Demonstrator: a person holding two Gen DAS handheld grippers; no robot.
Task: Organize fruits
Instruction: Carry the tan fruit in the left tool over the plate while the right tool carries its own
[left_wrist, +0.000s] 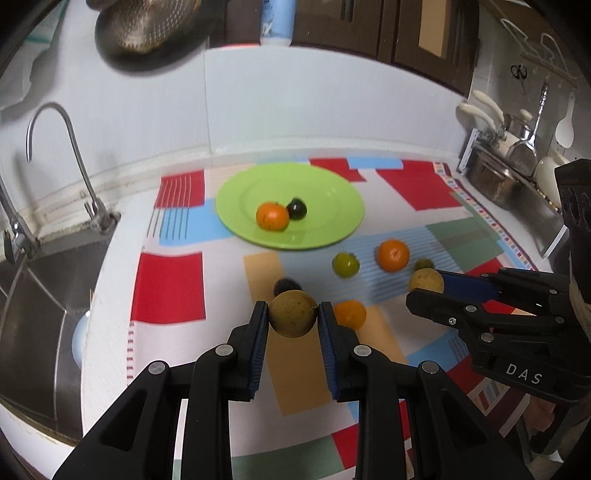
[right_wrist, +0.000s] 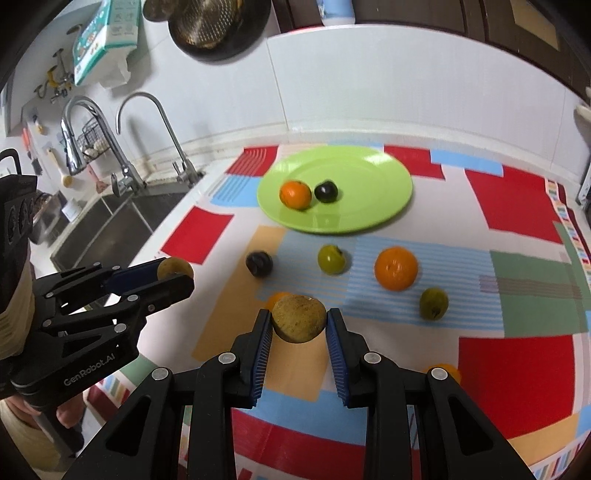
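From my remote seat I saw a patchwork tablecloth of red, blue, green and tan blocks (right_wrist: 517, 206) covering the counter. To its left sat a stainless steel sink (left_wrist: 40, 295) with a curved chrome tap (left_wrist: 55, 155) behind it. A perforated metal colander (right_wrist: 210, 22) hung on the white wall above. At the far right stood a steel pot (left_wrist: 495, 184), with a metal ladle (left_wrist: 532, 125) hanging just above it.
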